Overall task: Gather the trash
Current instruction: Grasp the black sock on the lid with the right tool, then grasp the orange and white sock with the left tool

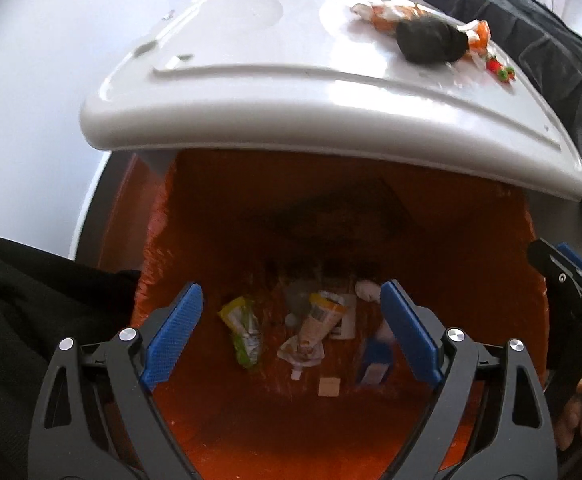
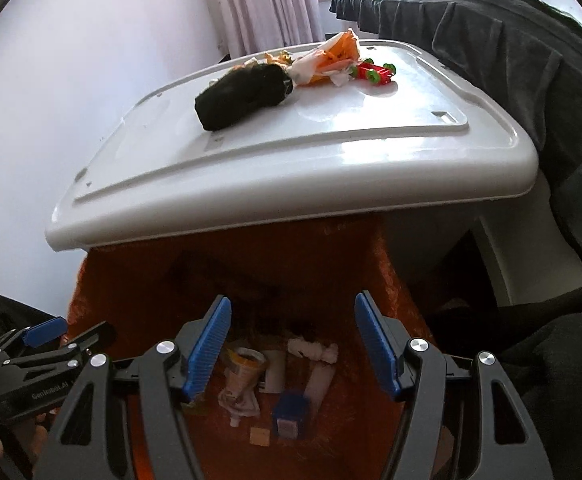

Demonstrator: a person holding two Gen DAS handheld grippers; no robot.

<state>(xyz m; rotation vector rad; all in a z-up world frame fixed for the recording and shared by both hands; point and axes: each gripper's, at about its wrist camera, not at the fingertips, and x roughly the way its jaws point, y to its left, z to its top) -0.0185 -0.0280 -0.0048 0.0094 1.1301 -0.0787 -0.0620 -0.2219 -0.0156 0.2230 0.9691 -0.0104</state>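
You hold left gripper [image 1: 291,332] and right gripper [image 2: 291,344] over orange bin [image 1: 431,220], jaws open, empty: drop position. Remaining trash, black wad [image 2: 243,94] and orange-white wrappers [image 2: 331,60], sits far on white plastic counter [image 2: 371,136].

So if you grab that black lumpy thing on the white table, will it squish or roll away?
The black lump looks soft and matte, like bundled cloth, so it would probably squish. Its uneven, flattish underside suggests it would not roll far on the white table. It is probably light, though that is hard to tell.
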